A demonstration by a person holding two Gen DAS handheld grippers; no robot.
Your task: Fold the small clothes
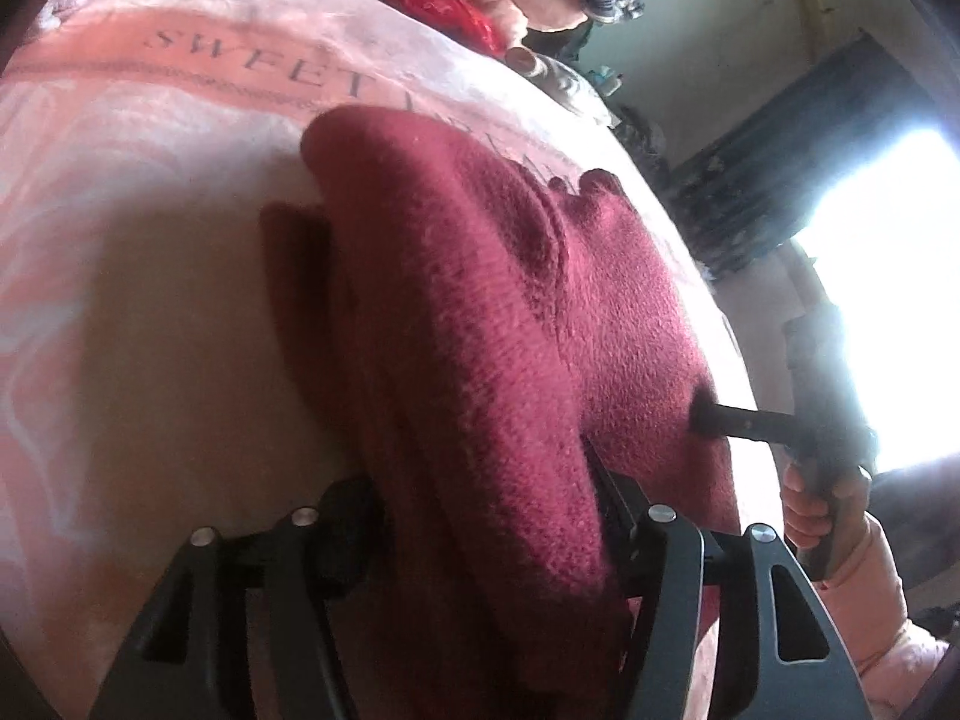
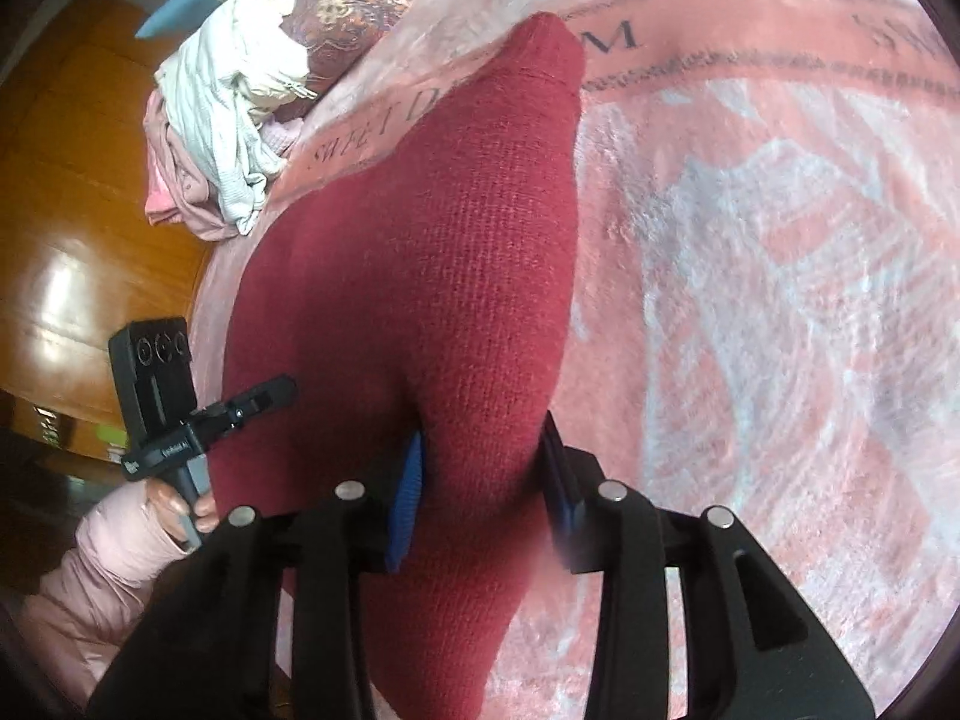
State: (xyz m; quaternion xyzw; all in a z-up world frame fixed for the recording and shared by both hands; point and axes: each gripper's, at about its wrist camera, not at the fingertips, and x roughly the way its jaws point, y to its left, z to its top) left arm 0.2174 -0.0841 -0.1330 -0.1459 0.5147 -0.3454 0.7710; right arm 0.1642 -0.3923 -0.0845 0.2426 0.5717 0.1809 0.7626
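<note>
Both the left claw (image 1: 480, 516) and right claw (image 2: 480, 480) clamp the red knit garment (image 2: 420, 252) above the pink blanket (image 2: 750, 300); uneven pulling could slip an edge free, skewing the fold.

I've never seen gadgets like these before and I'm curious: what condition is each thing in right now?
Dark red knitted garment: lifted off the bed, pinched at two spots.
Left gripper: shut on the garment.
Right gripper: shut on the garment.
Pink plush "SWEET DREAM" blanket: spread flat.
Pile of white and pink clothes: crumpled, unfolded, at the bed's edge.
</note>
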